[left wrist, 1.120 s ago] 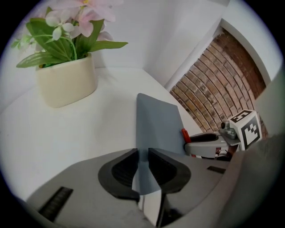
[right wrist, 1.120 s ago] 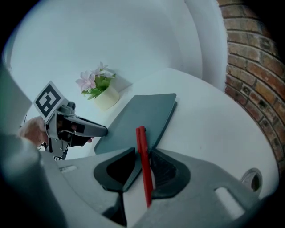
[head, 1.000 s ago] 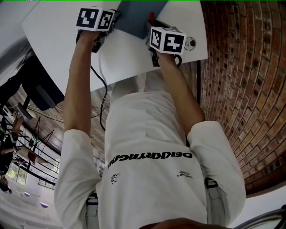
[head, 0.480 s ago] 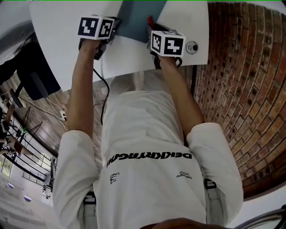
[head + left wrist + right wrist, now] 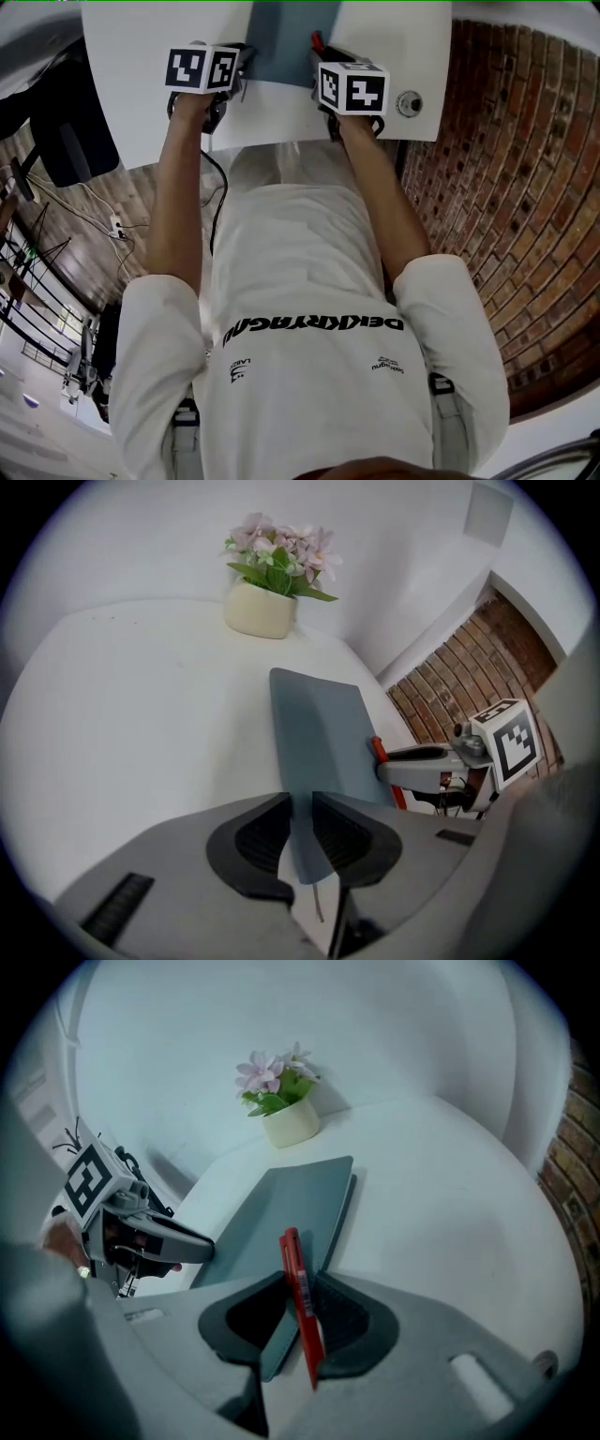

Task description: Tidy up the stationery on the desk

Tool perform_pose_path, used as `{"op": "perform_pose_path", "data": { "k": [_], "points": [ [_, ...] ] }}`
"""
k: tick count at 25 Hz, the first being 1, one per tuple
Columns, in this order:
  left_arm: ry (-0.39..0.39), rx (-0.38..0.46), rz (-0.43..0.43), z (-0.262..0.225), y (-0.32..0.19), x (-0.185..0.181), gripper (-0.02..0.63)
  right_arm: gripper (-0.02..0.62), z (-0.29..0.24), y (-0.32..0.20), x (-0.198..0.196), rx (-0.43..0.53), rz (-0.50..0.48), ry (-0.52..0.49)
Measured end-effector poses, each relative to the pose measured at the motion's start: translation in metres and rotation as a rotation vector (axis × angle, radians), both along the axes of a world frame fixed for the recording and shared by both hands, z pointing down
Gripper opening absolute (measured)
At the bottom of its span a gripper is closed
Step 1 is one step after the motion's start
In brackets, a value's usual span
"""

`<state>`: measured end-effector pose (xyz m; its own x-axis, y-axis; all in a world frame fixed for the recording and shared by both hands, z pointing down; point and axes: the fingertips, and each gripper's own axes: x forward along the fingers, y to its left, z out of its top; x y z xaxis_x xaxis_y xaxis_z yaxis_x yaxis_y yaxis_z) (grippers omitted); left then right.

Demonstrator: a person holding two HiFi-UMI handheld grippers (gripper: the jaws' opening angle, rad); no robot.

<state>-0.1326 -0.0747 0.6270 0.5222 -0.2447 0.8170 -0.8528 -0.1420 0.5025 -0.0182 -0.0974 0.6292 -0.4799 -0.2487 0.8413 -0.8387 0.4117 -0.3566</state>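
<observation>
Grey notebook [image 5: 319,733] at 12 o'clock on the white table [image 5: 141,714]. The left tool [image 5: 300,841] pinches its near edge. The right tool [image 5: 298,1321], jaws just closing, pinches a red pen [image 5: 295,1269] beside the notebook's corner.

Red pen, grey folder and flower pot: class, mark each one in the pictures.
red pen [image 5: 296,1274]: right gripper view, middle of its barrel.
grey folder [image 5: 319,733]: left gripper view, centre of its cover.
flower pot [image 5: 260,611]: left gripper view, front of pot.

- White short-sleeved T-shirt [image 5: 309,281] with black lettering across it.
- Left tool [image 5: 298,832] and right tool [image 5: 298,1312]: grey shells, black ribbed pads [image 5: 258,841].
- A black-and-white marker cube [image 5: 202,67] tops each tool.
- Black cable [image 5: 223,192] trails behind the left tool.
</observation>
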Motion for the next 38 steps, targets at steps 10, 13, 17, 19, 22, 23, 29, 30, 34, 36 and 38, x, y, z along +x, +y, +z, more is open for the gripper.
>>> {"op": "perform_pose_path", "data": {
  "k": [10, 13, 17, 19, 22, 23, 29, 30, 34, 36, 38],
  "points": [
    [-0.004, -0.006, -0.111, 0.002, 0.028, -0.019, 0.074, 0.089, 0.001, 0.01, -0.022, 0.013, -0.098, 0.008],
    [-0.01, -0.009, -0.135, 0.002, 0.036, -0.028, 0.074, 0.089, 0.001, 0.014, -0.034, 0.01, -0.122, -0.001],
    [-0.014, -0.015, -0.158, 0.001, 0.044, -0.039, 0.074, 0.089, 0.001, 0.018, -0.047, 0.002, -0.144, -0.012],
    [-0.019, -0.017, -0.168, 0.0, 0.047, -0.044, 0.074, 0.087, 0.0, 0.019, -0.052, 0.004, -0.156, -0.012],
    [-0.026, -0.018, -0.182, 0.0, 0.05, -0.052, 0.074, 0.087, -0.001, 0.021, -0.06, -0.004, -0.162, -0.016],
    [-0.028, -0.019, -0.186, 0.0, 0.05, -0.054, 0.074, 0.087, 0.0, 0.022, -0.061, -0.008, -0.161, -0.013],
    [-0.041, -0.023, -0.202, 0.0, 0.056, -0.067, 0.074, 0.086, -0.001, 0.026, -0.074, -0.016, -0.168, -0.019],
    [-0.041, -0.022, -0.204, 0.0, 0.056, -0.068, 0.074, 0.086, -0.001, 0.027, -0.075, -0.016, -0.169, -0.019],
    [-0.041, -0.021, -0.208, 0.0, 0.058, -0.072, 0.074, 0.086, -0.001, 0.029, -0.079, -0.017, -0.167, -0.017],
    [-0.04, -0.02, -0.208, 0.0, 0.058, -0.074, 0.074, 0.086, -0.001, 0.03, -0.081, -0.022, -0.158, -0.019],
    [-0.042, -0.018, -0.212, 0.0, 0.059, -0.076, 0.074, 0.087, -0.001, 0.03, -0.083, -0.023, -0.153, -0.021]
  ]
}}
